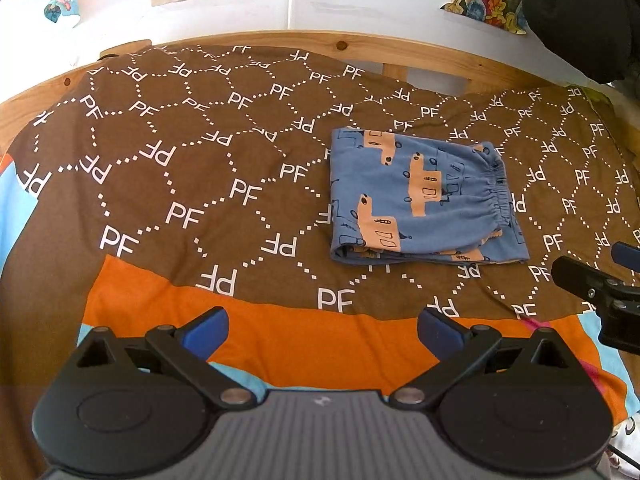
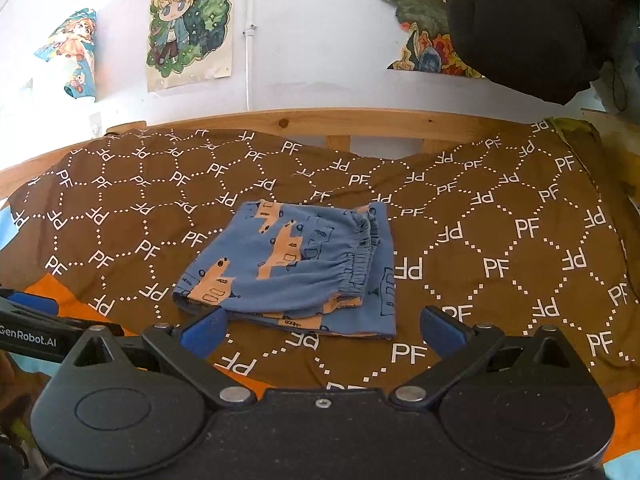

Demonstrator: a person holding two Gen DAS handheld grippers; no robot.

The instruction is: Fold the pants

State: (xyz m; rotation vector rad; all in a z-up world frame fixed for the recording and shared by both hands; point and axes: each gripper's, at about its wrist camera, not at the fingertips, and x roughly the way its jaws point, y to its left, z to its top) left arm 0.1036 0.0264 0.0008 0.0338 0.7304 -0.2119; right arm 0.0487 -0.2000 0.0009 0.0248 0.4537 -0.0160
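Bedspread, brown cotton with white PF lettering, runs to the wooden bed frame at the far edge, wide bare cloth left of and near the load. Blue folded pants with orange print lie flat right of centre, elastic waistband facing right, edges stacked. Left gripper and right gripper both spread wide, holding nothing, near side, clear of the fabric

I counted one pair of pants, one brown blanket, two grippers, left and right, and four wall pictures.
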